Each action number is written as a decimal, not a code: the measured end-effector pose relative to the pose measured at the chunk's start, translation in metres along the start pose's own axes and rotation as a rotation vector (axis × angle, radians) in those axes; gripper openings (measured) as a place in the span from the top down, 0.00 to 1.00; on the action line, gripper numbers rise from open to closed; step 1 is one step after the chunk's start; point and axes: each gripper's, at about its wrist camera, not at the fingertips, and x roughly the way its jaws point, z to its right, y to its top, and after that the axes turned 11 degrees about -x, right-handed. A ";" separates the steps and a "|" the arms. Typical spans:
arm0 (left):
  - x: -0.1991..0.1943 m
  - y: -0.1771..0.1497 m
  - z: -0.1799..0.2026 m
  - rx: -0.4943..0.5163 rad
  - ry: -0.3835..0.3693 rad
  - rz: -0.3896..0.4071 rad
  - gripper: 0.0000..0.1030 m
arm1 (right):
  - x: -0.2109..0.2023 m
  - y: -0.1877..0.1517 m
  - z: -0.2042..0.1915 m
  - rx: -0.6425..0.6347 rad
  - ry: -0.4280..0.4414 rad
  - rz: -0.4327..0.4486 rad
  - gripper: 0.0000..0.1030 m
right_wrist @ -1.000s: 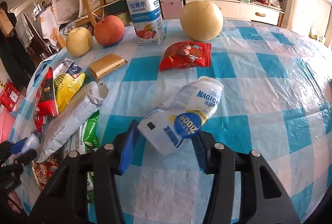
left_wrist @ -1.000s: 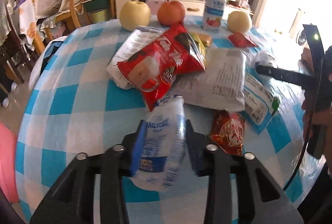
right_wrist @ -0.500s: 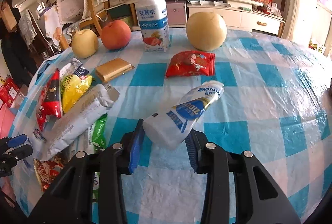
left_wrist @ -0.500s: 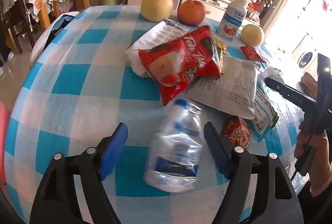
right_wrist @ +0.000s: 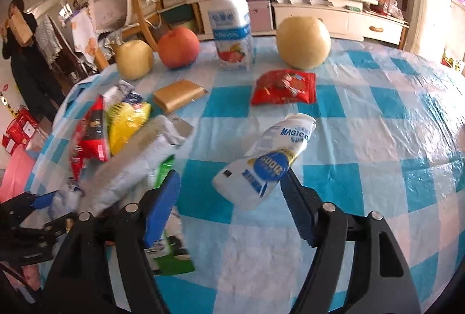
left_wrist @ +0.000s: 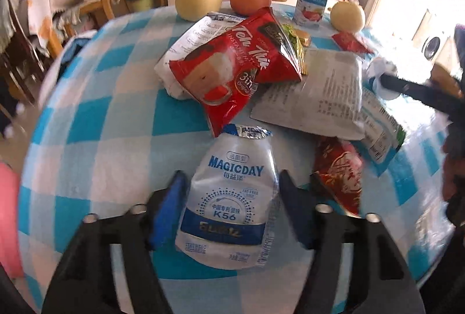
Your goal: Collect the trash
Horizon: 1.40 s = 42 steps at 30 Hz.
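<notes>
Since half a second ago, both grippers have changed state: the right gripper (right_wrist: 229, 197), then clamped on a squashed white bottle (right_wrist: 263, 158), now stands wide, the bottle lying slantwise between the jaws and against the right one, apparently released onto the checked table (right_wrist: 377, 116). Meanwhile the left gripper (left_wrist: 229, 197), open earlier, has narrowed around a flattened clear bottle (left_wrist: 232, 194); the blue pad (left_wrist: 167, 212) sits at the label's edge, though firm contact cannot be confirmed. This bottle lies neck-forward, just short of the heap of wrappers (left_wrist: 261, 69), where trash is evidently being gathered. Fruit (right_wrist: 303, 42) and an upright drink bottle (right_wrist: 231, 29) stand apart at the far edge, presumably not trash.
</notes>
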 end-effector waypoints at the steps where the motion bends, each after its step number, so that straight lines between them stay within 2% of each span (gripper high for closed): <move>1: 0.000 0.000 -0.001 -0.005 -0.003 0.001 0.41 | -0.003 0.000 -0.003 -0.007 0.010 0.008 0.29; 6: -0.002 0.000 -0.004 -0.015 -0.004 0.005 0.41 | -0.014 -0.002 -0.029 -0.086 0.076 0.033 0.29; 11: -0.002 0.001 -0.008 -0.039 0.002 0.004 0.41 | -0.001 -0.008 -0.054 -0.165 0.126 -0.034 0.29; 20: -0.011 0.006 -0.017 -0.092 0.012 0.037 0.41 | 0.027 -0.013 -0.074 -0.283 0.053 -0.097 0.29; 22: -0.014 0.006 -0.018 -0.098 0.016 0.046 0.41 | 0.030 -0.016 -0.079 -0.311 0.033 -0.099 0.31; 23: -0.016 0.007 -0.020 -0.105 0.014 0.054 0.41 | 0.030 -0.016 -0.080 -0.320 0.033 -0.094 0.34; 25: -0.020 0.008 -0.022 -0.117 0.011 0.065 0.41 | 0.029 -0.018 -0.081 -0.323 0.024 -0.090 0.38; 27: -0.022 0.008 -0.025 -0.131 0.010 0.070 0.41 | 0.027 -0.020 -0.082 -0.321 0.023 -0.083 0.46; 32: -0.027 0.009 -0.029 -0.149 0.006 0.082 0.41 | 0.018 -0.027 -0.084 -0.310 -0.014 -0.080 0.49; 42: -0.039 0.008 -0.041 -0.196 -0.010 0.103 0.41 | -0.008 -0.040 -0.083 -0.186 0.024 -0.094 0.54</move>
